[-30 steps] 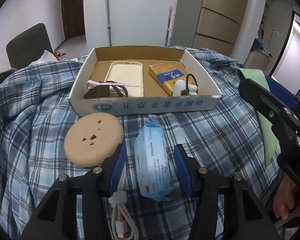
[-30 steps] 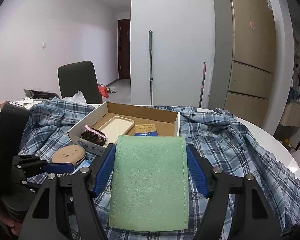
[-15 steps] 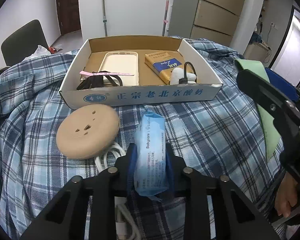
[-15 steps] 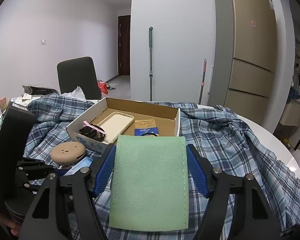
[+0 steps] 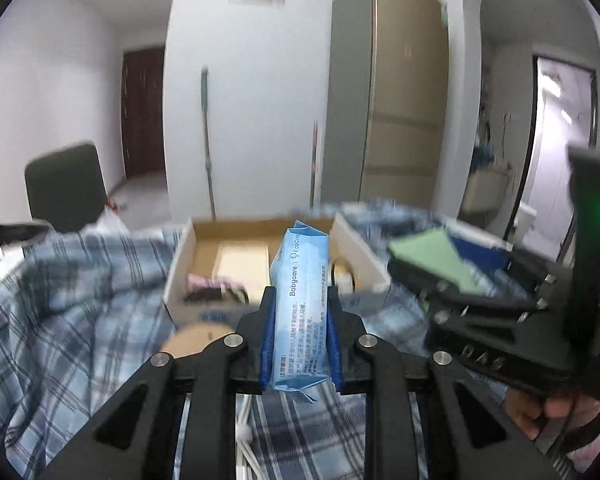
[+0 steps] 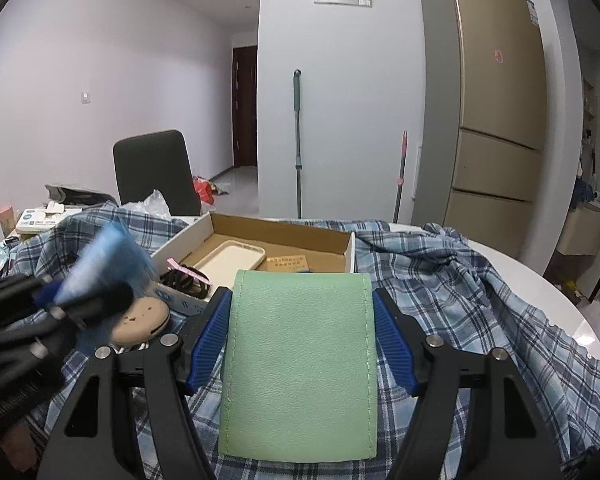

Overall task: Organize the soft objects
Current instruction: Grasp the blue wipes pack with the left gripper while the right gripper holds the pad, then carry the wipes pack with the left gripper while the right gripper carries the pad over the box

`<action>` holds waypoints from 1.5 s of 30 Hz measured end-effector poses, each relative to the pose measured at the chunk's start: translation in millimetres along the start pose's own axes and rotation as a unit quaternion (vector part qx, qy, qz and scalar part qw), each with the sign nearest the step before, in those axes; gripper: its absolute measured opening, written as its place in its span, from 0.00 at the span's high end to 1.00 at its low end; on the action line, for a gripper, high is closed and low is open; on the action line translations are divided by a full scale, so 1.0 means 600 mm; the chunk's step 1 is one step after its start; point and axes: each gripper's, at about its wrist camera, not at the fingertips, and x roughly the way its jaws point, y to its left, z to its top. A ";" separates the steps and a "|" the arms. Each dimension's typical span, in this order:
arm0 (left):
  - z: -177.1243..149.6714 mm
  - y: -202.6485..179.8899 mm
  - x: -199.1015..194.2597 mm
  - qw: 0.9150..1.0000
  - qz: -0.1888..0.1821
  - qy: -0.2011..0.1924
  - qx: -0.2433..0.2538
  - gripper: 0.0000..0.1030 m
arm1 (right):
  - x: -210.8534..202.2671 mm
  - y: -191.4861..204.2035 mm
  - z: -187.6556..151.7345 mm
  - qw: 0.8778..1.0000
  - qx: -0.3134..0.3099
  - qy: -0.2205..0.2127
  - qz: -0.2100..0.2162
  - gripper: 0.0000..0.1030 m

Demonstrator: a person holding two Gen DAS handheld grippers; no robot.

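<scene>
1. Two views. Left wrist: the left gripper [image 5: 301, 312], whose fingers have just been closing, clamps a blue wipes pack [image 5: 300, 304] held above the plaid shirt [image 5: 60, 320], box [image 5: 180, 272] at 12 o'clock, right gripper [image 5: 452, 276] at 3 o'clock.
2. Right wrist: the right gripper [image 6: 302, 344] fingers grip a green pouch [image 6: 300, 364] at both edges; box [image 6: 350, 254] at 12 o'clock, round tan disc [image 6: 142, 318] at 9 o'clock, blurred left gripper [image 6: 52, 300] lifting the pack [image 6: 100, 260].

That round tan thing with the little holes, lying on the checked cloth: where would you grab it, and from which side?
Take the tan round socket disc across its edge, coming from above with one finger on each side of the rim. It lies flat on the plaid cloth and looks low, so its top offers nothing to pinch. Avoid the near side, where white cable lies against it, and the far side, close to the cardboard box.
</scene>
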 end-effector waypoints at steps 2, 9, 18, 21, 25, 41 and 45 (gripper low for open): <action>0.006 0.003 -0.016 1.000 0.000 -0.025 -0.003 0.77 | -0.007 0.000 0.002 1.000 -0.001 -0.012 0.002 0.33; 0.009 0.001 -0.036 0.998 0.003 -0.062 0.003 0.78 | -0.023 0.002 0.007 0.999 -0.003 -0.041 0.013 0.33; 0.009 -0.006 -0.053 0.996 0.005 -0.084 0.008 0.78 | -0.026 -0.003 0.009 0.999 0.001 -0.050 0.017 0.33; 0.015 -0.004 -0.067 0.995 0.012 -0.098 0.000 0.78 | -0.032 -0.002 0.011 0.998 0.000 -0.059 0.018 0.33; 0.034 -0.006 -0.104 0.990 0.032 -0.134 -0.010 0.78 | -0.068 -0.005 0.023 0.996 0.009 -0.089 0.020 0.33; 0.234 -0.037 -0.198 0.969 0.050 -0.244 -0.005 0.78 | -0.225 -0.018 0.238 0.964 0.024 -0.265 -0.026 0.33; 0.285 -0.023 -0.203 0.959 0.050 -0.275 -0.042 0.78 | -0.203 -0.046 0.305 0.965 0.082 -0.247 -0.038 0.33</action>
